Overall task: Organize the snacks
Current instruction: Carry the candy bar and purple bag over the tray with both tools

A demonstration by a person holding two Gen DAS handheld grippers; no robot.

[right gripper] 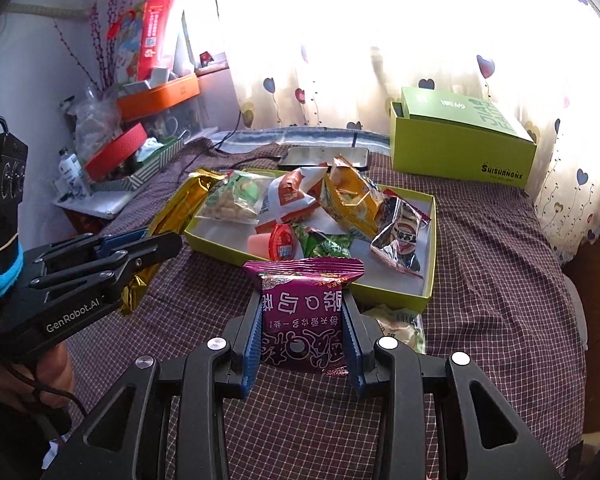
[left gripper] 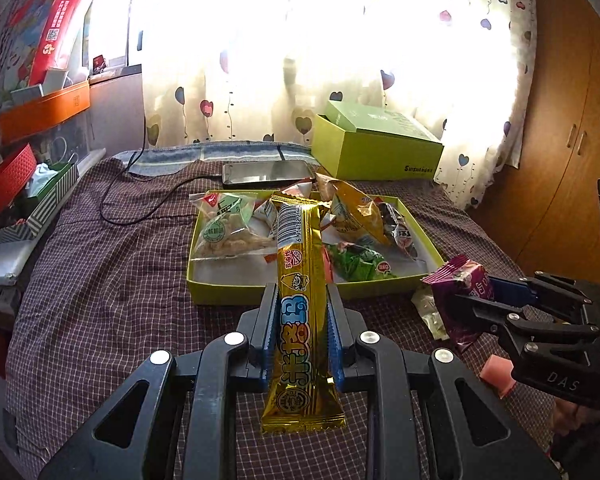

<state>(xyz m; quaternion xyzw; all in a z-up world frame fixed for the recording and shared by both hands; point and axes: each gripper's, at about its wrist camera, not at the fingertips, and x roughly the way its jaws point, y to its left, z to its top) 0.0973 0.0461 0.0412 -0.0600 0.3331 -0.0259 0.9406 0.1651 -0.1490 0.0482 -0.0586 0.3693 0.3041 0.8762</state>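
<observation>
My left gripper (left gripper: 302, 294) is shut on a long gold snack bar (left gripper: 298, 312), which points out over the near edge of the green tray (left gripper: 228, 294). My right gripper (right gripper: 303, 302) is shut on a purple snack packet (right gripper: 302, 320), held just short of the tray's near rim (right gripper: 392, 298). The tray lies on the checked bedspread and holds several snack bags. In the left wrist view the right gripper (left gripper: 456, 300) shows at the right with the purple packet (left gripper: 466, 280). In the right wrist view the left gripper (right gripper: 168, 244) shows at the left with the gold bar (right gripper: 180, 208).
A phone (left gripper: 268, 173) on a cable lies behind the tray. A green lidded box (left gripper: 376, 148) stands at the back right. A pale snack bag (right gripper: 400, 326) lies by the tray's near corner, a pink block (left gripper: 497, 374) beside it. Cluttered boxes (left gripper: 44, 112) fill the left side.
</observation>
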